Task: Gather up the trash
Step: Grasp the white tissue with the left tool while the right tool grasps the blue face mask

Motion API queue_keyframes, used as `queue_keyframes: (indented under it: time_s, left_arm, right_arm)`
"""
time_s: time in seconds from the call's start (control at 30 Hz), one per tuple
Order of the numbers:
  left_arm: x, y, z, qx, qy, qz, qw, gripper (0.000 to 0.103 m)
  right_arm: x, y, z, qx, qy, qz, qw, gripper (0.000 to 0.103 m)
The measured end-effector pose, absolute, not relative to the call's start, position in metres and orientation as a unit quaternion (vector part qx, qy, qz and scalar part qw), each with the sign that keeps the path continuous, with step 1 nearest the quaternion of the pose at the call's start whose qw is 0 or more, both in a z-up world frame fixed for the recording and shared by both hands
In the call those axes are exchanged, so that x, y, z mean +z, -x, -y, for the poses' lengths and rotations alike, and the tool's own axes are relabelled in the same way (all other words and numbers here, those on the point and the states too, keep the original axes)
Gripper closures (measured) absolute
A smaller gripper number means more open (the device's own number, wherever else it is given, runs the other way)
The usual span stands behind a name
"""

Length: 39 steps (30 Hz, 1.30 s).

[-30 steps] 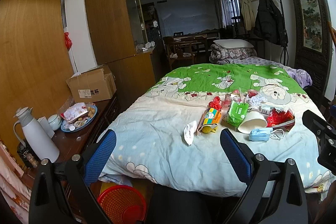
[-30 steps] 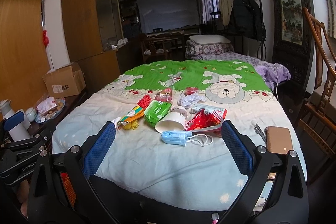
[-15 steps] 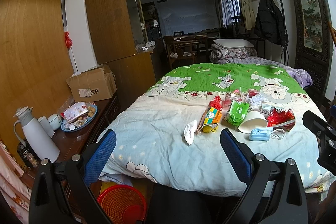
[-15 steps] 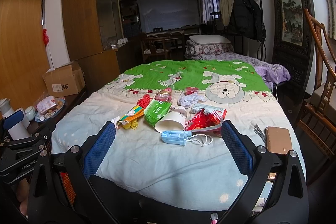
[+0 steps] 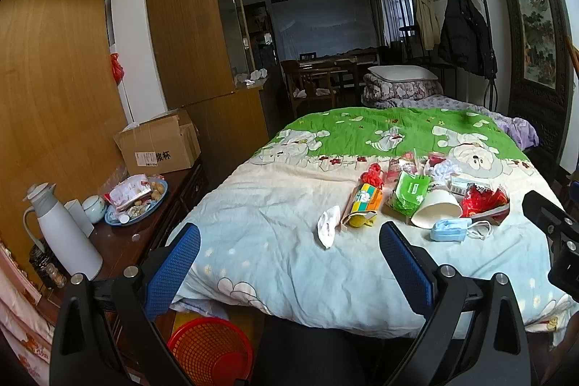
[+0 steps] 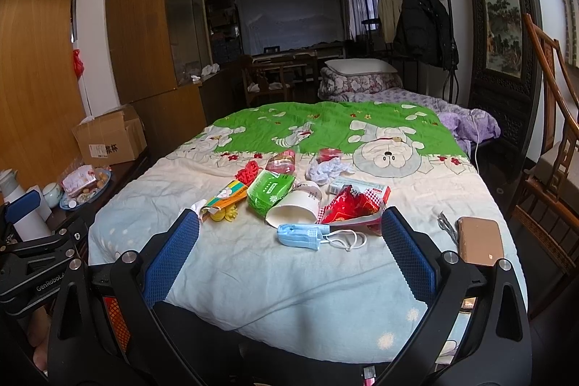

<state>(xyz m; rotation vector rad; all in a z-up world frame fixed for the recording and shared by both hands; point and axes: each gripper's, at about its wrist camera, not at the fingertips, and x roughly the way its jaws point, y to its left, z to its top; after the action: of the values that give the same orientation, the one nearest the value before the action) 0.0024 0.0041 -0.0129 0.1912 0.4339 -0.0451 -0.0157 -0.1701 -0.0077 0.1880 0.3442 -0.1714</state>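
Bed (image 6: pixel 253 263) quilt rumpled; trash pile (image 6: pixel 304 201) mid-bed, well ahead of both tools. Left tool (image 5: pixel 289 263) and right tool (image 6: pixel 289 248) apart, empty. Red basket (image 5: pixel 211 350) on floor. Risk: pinching quilt with flimsy mask (image 6: pixel 304 236).

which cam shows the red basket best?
Left wrist. The red basket sits on the floor at the bed's near left corner, with its rim and mesh wall in full view between the open left tool's fingers. The right wrist view catches only an orange-red mesh sliver behind its finger mount.
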Motion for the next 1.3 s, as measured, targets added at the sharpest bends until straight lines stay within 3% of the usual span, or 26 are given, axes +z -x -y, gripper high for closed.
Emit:
queue_keyframes:
  time_s: [0.2,0.4,0.77,1.1,1.2,1.27,1.3]
  left_arm:
    - [-0.041,-0.020,-0.018,-0.029,-0.084,-0.262,0.961,0.006]
    - [-0.074,-0.057,-0.023,-0.043,-0.058,-0.379,0.923,0.006]
    - [-0.136,-0.151,-0.013,-0.091,-0.045,-0.412,0.905,0.006]
    - [-0.169,-0.231,-0.015,-0.070,-0.094,-0.449,0.886,0.007]
    - [-0.170,-0.240,-0.002,-0.091,-0.088,-0.439,0.890,0.019]
    - [-0.169,-0.246,0.006,-0.113,-0.078,-0.430,0.892,0.032]
    - [-0.170,-0.247,0.010,-0.125,-0.075,-0.431,0.890,0.046]
  right_arm:
    - [-0.021,0.006,0.178,-0.089,-0.097,-0.198,0.971,0.006]
    - [-0.055,-0.024,0.192,-0.093,-0.108,-0.244,0.959,0.006]
    - [-0.127,-0.068,0.231,-0.107,-0.130,-0.351,0.921,0.006]
    - [-0.138,-0.079,0.240,-0.087,-0.141,-0.345,0.924,0.006]
    - [-0.136,-0.085,0.234,-0.071,-0.140,-0.338,0.928,0.006]
    - [-0.135,-0.090,0.230,-0.061,-0.133,-0.337,0.930,0.006]
    - [-0.135,-0.093,0.226,-0.056,-0.127,-0.337,0.931,0.006]
